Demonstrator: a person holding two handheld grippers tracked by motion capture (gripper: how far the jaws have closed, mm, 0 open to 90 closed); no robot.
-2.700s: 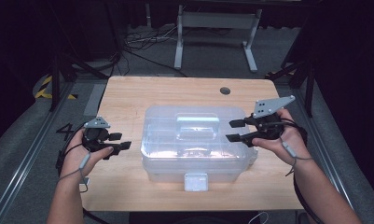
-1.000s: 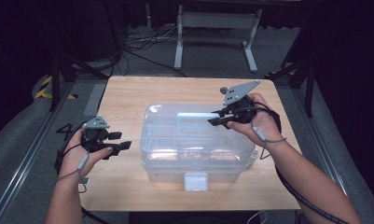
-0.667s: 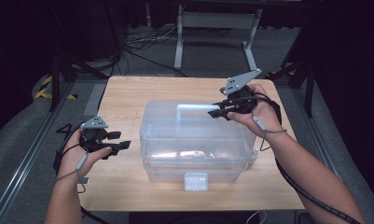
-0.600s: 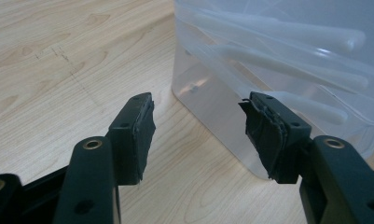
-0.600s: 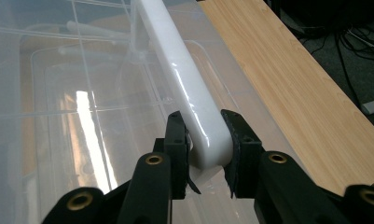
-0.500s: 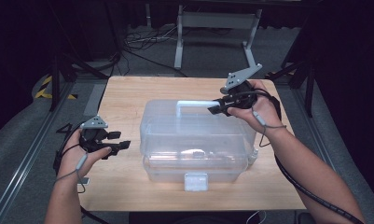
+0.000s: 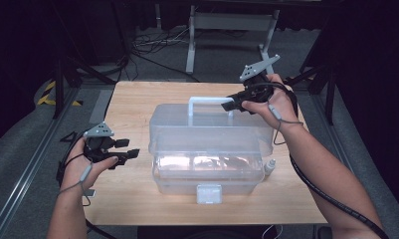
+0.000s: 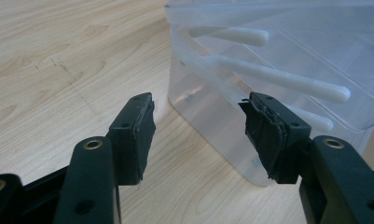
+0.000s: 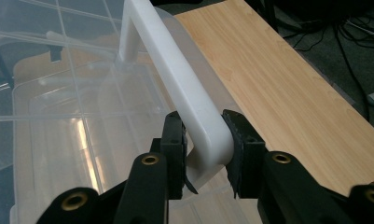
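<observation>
A clear plastic toolbox [image 7: 207,149] stands mid-table, its upper tier swung up and back over the lower tray. My right gripper [image 7: 230,105] holds the right end of the white handle [image 7: 207,101], which stands raised above the box. In the right gripper view the handle [image 9: 175,70] sits between the pads of that gripper [image 9: 205,140], both touching it; the jaws have just been opening a little. My left gripper [image 7: 130,152] hovers open beside the box's left wall. Nothing lies between its jaws [image 8: 196,126], and the box corner [image 8: 212,107] is just ahead.
A small white bottle [image 7: 269,167] stands on the wooden table [image 7: 132,99] against the box's right side. A white latch [image 7: 208,193] hangs at the box's front. Metal frame legs and cables lie on the floor beyond the far edge.
My right gripper came from the box's right side onto the handle, then moved back and up with it. The handle stood up and the upper tier rose off the lower tray. The left gripper stayed put.
</observation>
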